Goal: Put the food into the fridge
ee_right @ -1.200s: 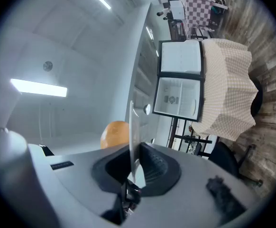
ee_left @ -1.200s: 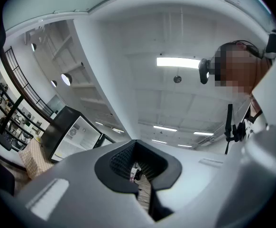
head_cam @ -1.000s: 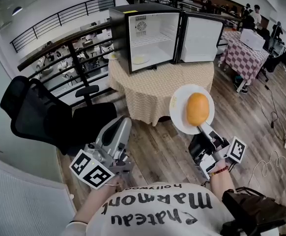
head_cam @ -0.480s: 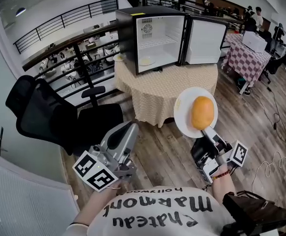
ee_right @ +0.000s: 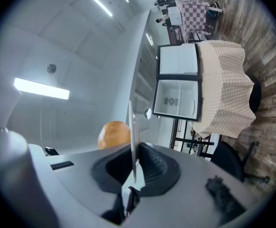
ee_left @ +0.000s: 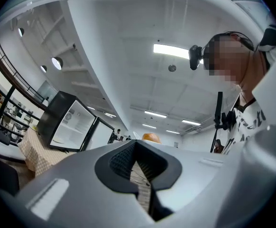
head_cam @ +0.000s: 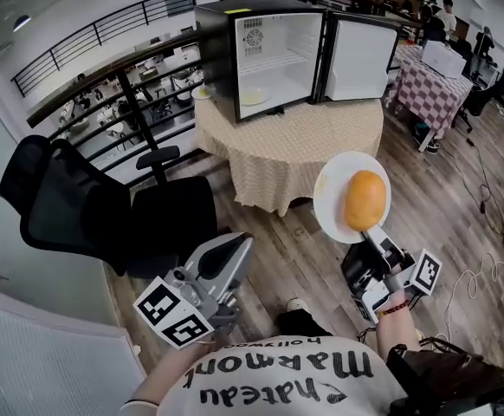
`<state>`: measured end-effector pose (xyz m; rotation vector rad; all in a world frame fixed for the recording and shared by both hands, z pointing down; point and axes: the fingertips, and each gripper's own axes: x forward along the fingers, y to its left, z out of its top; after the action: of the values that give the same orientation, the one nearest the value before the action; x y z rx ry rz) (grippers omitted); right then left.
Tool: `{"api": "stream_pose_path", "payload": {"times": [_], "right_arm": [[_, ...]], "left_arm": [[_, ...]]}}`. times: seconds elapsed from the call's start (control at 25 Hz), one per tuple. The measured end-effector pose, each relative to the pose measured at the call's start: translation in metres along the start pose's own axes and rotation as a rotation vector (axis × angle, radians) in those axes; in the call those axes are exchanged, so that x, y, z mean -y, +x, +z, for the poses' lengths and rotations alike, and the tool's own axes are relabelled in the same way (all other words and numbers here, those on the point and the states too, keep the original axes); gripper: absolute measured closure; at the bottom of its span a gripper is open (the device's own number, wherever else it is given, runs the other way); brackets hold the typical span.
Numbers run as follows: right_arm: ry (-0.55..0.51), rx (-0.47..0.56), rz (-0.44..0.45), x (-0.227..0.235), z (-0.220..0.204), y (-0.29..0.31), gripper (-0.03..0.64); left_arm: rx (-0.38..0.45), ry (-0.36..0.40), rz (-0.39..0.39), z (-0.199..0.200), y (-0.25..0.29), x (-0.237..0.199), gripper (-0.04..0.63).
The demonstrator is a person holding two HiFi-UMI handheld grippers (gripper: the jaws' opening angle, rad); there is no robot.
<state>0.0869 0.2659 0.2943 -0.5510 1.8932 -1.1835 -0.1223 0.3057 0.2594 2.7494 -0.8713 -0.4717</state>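
Shifted slightly rightward since a second ago: plate and left gripper. Fridge, door wide open, stands on the round counter, well ahead of both sets of fingers. Right gripper has its fingers clamped on the plate's rim, round orange food resting just beyond them. Left gripper's fingers are together, empty.

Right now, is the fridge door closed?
No, the fridge has its door swung wide open, the white inside showing.
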Motion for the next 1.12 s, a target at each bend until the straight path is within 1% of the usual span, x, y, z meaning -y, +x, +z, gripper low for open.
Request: {"api": "stream_pose_path", "payload": {"times": [0.12, 0.24, 0.4, 0.52, 0.68, 0.88, 1.12], "right_arm": [[0.021, -0.008, -0.012, 0.019, 0.013, 0.015, 0.589], [0.021, -0.031, -0.023, 0.036, 0.034, 0.032, 0.589], [0.013, -0.062, -0.014, 0.056, 0.066, 0.054, 0.589], [0.021, -0.085, -0.017, 0.071, 0.092, 0.074, 0.589], [0.028, -0.131, -0.024, 0.091, 0.127, 0.105, 0.589], [0.024, -0.186, -0.019, 0.108, 0.149, 0.118, 0.589], [0.039, -0.262, 0.002, 0.125, 0.170, 0.148, 0.589]], "left_arm": [[-0.009, 0.019, -0.011, 0.000, 0.023, -0.015, 0.595], [-0.006, 0.028, -0.001, -0.001, 0.049, -0.035, 0.595], [-0.016, 0.034, 0.003, -0.009, 0.086, -0.057, 0.595], [-0.018, 0.048, 0.020, -0.008, 0.117, -0.076, 0.595], [-0.003, 0.041, 0.050, -0.002, 0.158, -0.105, 0.595], [0.006, 0.031, 0.077, -0.011, 0.181, -0.111, 0.595], [0.028, 0.050, 0.132, -0.010, 0.205, -0.129, 0.595]]}}
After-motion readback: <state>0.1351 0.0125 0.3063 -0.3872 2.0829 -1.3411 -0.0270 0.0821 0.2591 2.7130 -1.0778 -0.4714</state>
